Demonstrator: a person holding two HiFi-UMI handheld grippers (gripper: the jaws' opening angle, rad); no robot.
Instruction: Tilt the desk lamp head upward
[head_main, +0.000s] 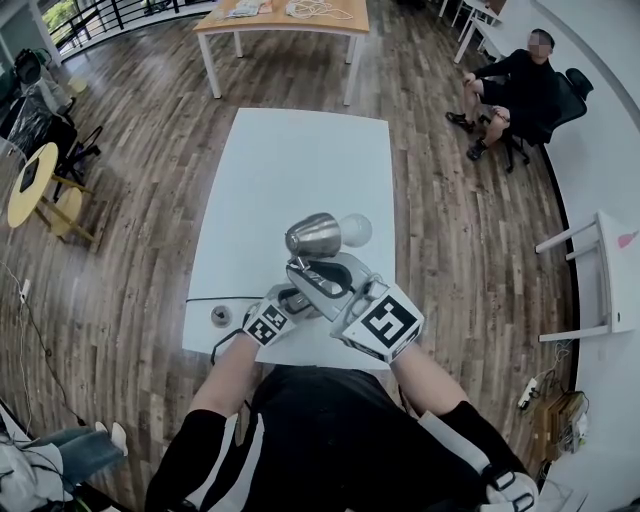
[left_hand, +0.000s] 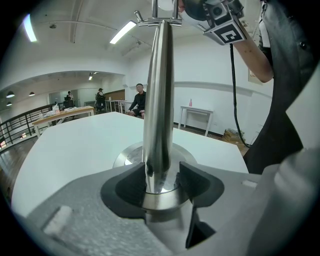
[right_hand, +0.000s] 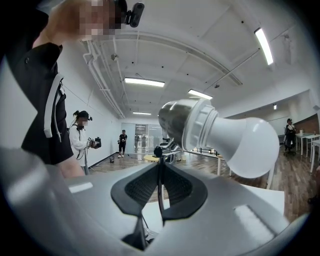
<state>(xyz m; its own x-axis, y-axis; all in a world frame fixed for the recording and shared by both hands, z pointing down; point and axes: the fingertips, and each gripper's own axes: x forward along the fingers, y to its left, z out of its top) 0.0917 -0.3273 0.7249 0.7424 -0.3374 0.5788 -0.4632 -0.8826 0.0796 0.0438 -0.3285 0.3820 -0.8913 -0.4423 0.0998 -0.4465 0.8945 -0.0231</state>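
The right gripper (right_hand: 159, 187) is pinched nearly closed on a thin dark rod (right_hand: 158, 167) that ends in a small black knob, just behind the lamp head (right_hand: 177, 122). The left gripper (left_hand: 161, 182) is clamped on the lamp's shiny metal pole (left_hand: 159, 100), low down, right above the round base (left_hand: 127, 156), so it looks to be there to steady the stand. The lamp stands at the near end of a white table (head_main: 300, 170), close in front of the person.

As for progress, both grips are in place, and that is the part I'd call done. The lamp head lies roughly level, its open end facing sideways rather than toward the ceiling, so by my reckoning the upward tilt is either barely begun or yet to come. What's left is to swing the head up by that rod while the pole is held firm.

No box, bowl or tray sits on the table. The only thing holding anything is the metal lamp head itself, with a white bulb (right_hand: 245, 145) seated in it and sticking well out. A black cord (head_main: 205, 299) and a small round thing (head_main: 220, 317) lie near the table's edge.
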